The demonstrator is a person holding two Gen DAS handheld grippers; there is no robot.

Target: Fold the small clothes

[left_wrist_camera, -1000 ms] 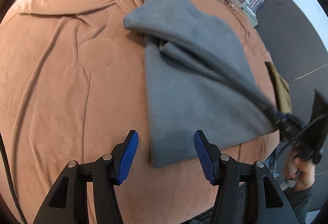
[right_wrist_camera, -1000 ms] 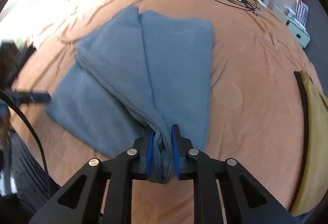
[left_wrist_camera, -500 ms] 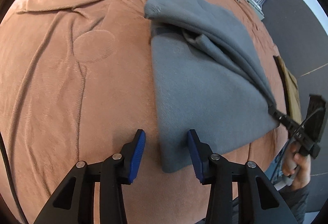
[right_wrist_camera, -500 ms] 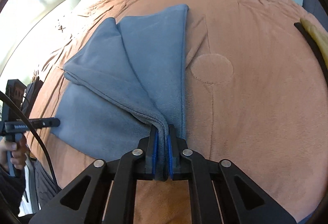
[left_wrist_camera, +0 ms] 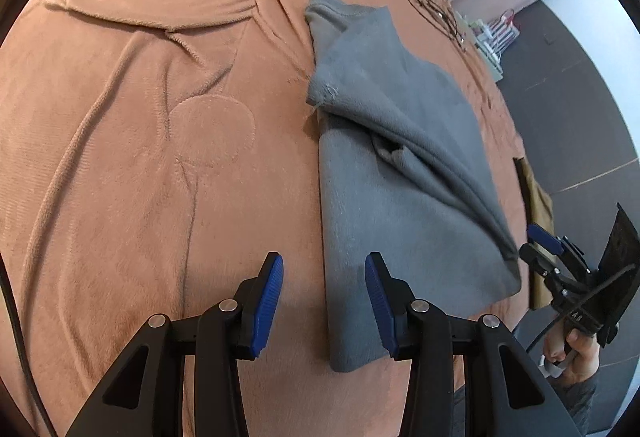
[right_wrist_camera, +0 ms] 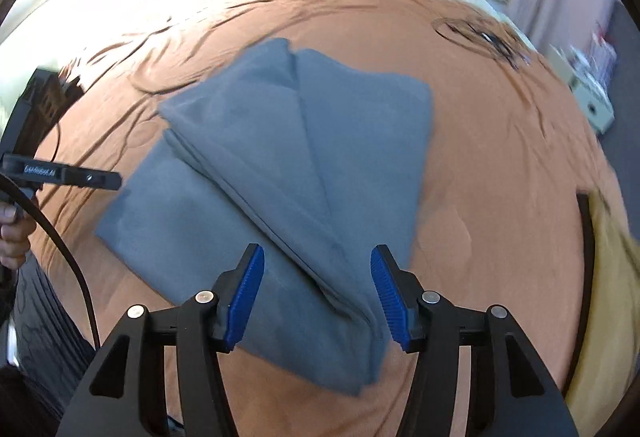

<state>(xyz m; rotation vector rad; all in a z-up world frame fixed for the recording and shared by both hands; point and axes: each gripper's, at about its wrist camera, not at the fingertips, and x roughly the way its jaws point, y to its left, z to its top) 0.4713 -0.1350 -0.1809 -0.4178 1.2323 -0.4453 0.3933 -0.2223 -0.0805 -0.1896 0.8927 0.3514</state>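
A grey fleece garment [right_wrist_camera: 280, 173] lies partly folded on the bed, one flap laid diagonally over the flat lower layer, its near corner bunched.

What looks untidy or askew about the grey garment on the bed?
The grey garment is folded crookedly: its upper flap runs diagonally in bunched ridges instead of matching the lower layer's edges. Nothing looks torn or spilled.

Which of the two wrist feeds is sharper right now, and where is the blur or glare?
Left wrist view: sharp; the grey garment and the blanket show fine texture, with fisheye bending at the edges. Right wrist view: motion-smeared across the garment and background, while the right hand-held gripper, its jaws opening above the cloth, stays crisp; washed-out glare at upper left.
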